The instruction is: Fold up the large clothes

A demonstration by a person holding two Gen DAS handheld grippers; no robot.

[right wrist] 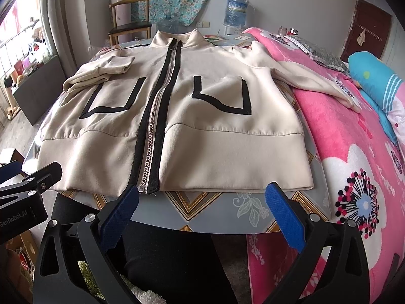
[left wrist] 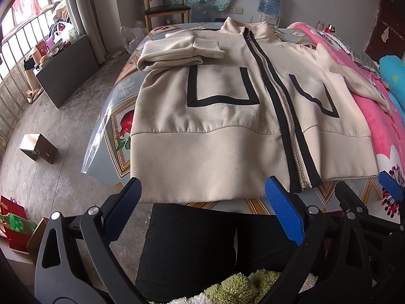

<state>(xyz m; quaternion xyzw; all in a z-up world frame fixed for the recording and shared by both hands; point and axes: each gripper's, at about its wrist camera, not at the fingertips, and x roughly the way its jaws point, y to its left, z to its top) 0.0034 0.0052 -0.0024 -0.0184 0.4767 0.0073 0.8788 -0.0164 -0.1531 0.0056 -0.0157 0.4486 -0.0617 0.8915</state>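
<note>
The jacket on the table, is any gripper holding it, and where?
No. Both the left gripper and the right gripper are open and empty, short of the jacket, which lies flat on the table.

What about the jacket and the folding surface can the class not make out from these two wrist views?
- Jacket back: hidden against the table, both views.
- Left sleeve cuff: hidden in its own fold, left wrist view.
- Right sleeve end: blends into the pink blanket, right wrist view.
- Table's far edge: behind the collar.
</note>
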